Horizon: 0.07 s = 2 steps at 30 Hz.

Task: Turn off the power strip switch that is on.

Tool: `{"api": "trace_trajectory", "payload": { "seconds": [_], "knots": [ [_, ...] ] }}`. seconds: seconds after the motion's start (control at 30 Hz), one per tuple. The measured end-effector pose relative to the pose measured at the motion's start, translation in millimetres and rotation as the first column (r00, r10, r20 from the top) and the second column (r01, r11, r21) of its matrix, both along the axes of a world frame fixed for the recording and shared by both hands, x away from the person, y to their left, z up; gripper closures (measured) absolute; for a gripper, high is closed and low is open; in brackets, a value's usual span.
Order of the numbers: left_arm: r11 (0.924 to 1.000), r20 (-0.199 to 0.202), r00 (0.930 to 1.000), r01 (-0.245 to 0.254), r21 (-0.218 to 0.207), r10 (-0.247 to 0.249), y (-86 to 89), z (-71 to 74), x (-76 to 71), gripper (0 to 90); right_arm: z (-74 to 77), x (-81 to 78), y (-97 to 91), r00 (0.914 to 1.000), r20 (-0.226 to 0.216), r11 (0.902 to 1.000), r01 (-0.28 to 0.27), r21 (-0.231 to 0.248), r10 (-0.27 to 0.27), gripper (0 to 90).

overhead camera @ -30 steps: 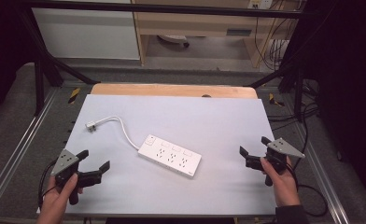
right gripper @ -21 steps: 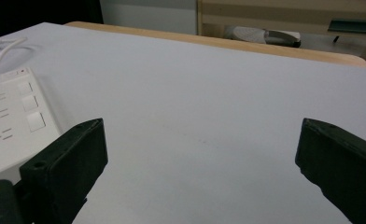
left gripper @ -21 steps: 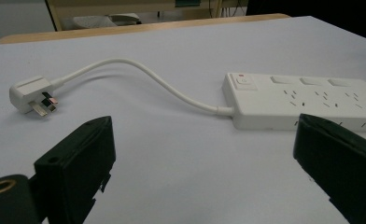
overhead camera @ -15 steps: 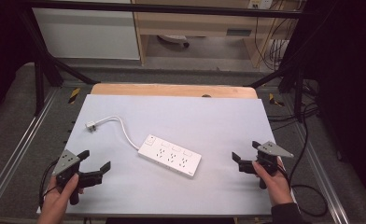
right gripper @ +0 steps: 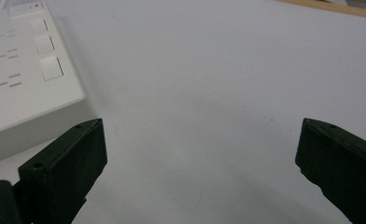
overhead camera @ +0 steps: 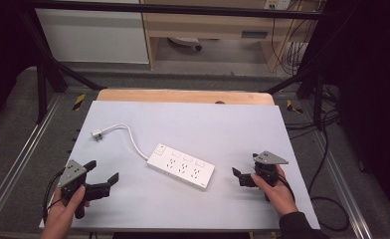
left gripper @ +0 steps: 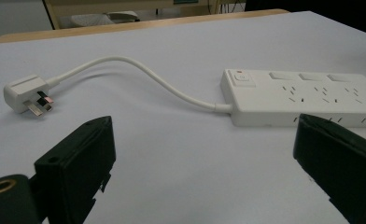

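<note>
A white power strip (overhead camera: 181, 166) lies slantwise in the middle of the pale mat (overhead camera: 233, 124). Its cord (overhead camera: 128, 133) curves back left to a white plug (overhead camera: 96, 133) lying on its side. My left gripper (overhead camera: 103, 171) rests open at the front left, jaws toward the strip. In the left gripper view the left gripper (left gripper: 204, 158) frames bare mat, with the power strip (left gripper: 307, 95) and plug (left gripper: 27, 94) beyond. My right gripper (overhead camera: 245, 167) is open just right of the strip's near end. The right gripper (right gripper: 200, 158) holds nothing; the power strip (right gripper: 22, 70) sits by its left jaw.
A wooden table edge (overhead camera: 183, 95) shows behind the mat. Metal frame rails (overhead camera: 14, 164) run along both sides. Cables (overhead camera: 302, 55) hang and trail on the floor at the right. Shelving stands at the back.
My right gripper has moved left along the mat, closing in on the strip's near end. The left gripper, strip and plug have stayed put.
</note>
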<state>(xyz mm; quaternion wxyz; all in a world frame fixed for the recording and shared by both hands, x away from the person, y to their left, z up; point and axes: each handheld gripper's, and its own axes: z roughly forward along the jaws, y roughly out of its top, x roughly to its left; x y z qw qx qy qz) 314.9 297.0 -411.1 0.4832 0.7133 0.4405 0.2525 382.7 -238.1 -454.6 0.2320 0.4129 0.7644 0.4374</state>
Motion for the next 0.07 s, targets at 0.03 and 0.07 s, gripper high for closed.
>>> {"api": "trace_trajectory", "payload": {
  "seconds": [0.03,0.07],
  "knots": [
    [1.0000,0.000,1.0000,0.000,0.000,0.000,0.0,0.0,0.0,5.7,0.0,0.0,0.0,1.0000,0.000,1.0000,0.000,0.000,0.000,2.7],
    [1.0000,0.000,1.0000,0.002,0.001,-0.002,-0.2,0.0,0.2,5.7,-0.1,-0.1,-0.1,1.0000,0.000,1.0000,0.003,-0.008,-0.003,2.6]
  ]
}}
